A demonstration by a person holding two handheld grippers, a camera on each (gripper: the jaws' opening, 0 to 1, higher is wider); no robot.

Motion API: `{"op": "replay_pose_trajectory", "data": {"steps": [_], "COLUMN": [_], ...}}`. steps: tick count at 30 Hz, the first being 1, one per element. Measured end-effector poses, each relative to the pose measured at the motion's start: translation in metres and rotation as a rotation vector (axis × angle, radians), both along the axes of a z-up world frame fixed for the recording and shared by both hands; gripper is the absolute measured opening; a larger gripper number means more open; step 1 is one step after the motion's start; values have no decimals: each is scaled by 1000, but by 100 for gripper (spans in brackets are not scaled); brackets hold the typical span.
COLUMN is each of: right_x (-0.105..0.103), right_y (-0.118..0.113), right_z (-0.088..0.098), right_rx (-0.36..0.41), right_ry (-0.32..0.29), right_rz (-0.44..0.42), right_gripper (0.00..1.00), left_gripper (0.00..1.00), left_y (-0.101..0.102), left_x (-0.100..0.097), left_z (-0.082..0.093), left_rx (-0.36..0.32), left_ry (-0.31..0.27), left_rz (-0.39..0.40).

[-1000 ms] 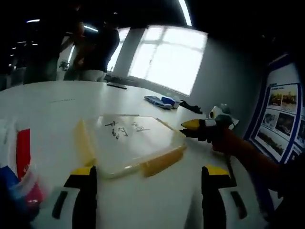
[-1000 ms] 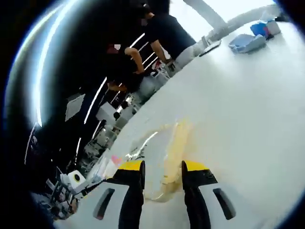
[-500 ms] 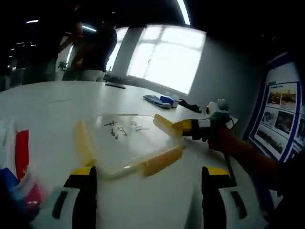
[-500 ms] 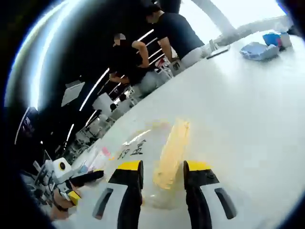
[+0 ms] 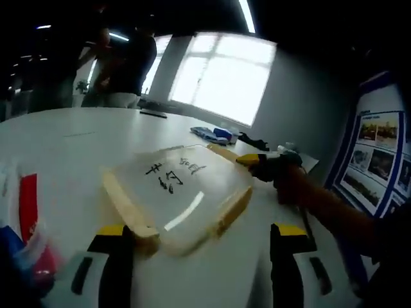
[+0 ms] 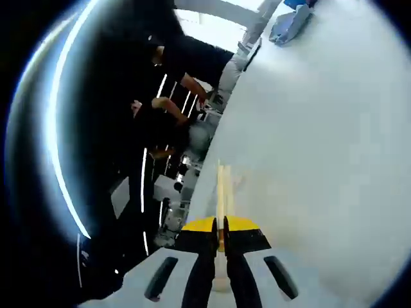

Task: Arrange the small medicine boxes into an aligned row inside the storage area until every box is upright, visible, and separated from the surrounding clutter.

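Right gripper [image 6: 218, 236] pinches the far edge of a clear lid [image 5: 183, 192], tilting it up above the white table [image 5: 58, 138]. Left gripper [image 5: 196, 247] hangs released, jaws apart, just before the lid.

Daylight from a large window [image 5: 221, 77] washes out its panes, and a ceiling strip light [image 5: 246, 14] glows above. The white bench [image 5: 58, 144] is bright; a glare streak crosses the clear lid [image 5: 183, 192]. Both views are soft, blurred and bent toward their edges.
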State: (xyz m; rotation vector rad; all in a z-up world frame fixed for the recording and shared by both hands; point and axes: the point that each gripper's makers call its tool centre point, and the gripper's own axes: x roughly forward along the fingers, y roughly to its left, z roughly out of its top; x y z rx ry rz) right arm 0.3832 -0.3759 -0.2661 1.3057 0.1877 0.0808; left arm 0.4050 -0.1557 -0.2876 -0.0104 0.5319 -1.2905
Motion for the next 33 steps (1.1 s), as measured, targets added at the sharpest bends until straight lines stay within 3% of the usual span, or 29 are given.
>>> {"op": "replay_pose_trajectory", "data": {"steps": [2, 4, 5, 7, 10, 12, 15, 18, 21, 25, 27, 29, 33], "right_x": [-1, -2, -4, -5, -9, -10, -16, -17, -22, -29, -31, -32, -33], "right_y": [-1, -3, 0, -1, 5, 6, 12, 3, 3, 8, 8, 6, 5], "right_z": [8, 17, 30, 32, 39, 37, 41, 45, 53, 66, 68, 68, 69], "right_rx": [125, 187, 279, 367, 436, 424, 474, 524, 541, 559, 569, 573, 573], "right_ry": [-50, -84, -126, -163, -207, -215, -248, -276, -303, -338, -343, -345, -363], "right_rz": [-6, -12, -10, -9, 10, 1, -6, -13, -9, 9, 11, 9, 9], "right_gripper": [1, 0, 0, 0, 0, 0, 0, 0, 0, 0, 0, 0, 0], "left_gripper": [89, 89, 89, 89, 89, 89, 89, 89, 83, 80, 75, 66, 49], "left_y": [0, -1, -1, 0, 1, 0, 0, -2, -5, -11, -13, -14, -8], "left_x": [-1, -2, -1, -3, -4, -5, -6, -3, -3, 4, 1, -1, -1], "left_z": [2, 2, 2, 3, 5, 6, 7, 11, 15, 33, 48, 56, 57], "left_rx": [-3, -7, -9, -11, -29, -40, -46, -67, -99, -247, -346, -400, -387], "left_ry": [3, 5, 6, 10, 31, 46, 51, 62, 90, 197, 278, 346, 329], "left_rz": [2, 3, 4, 3, 6, 2, -4, -4, -23, -41, -55, -71, -37]}}
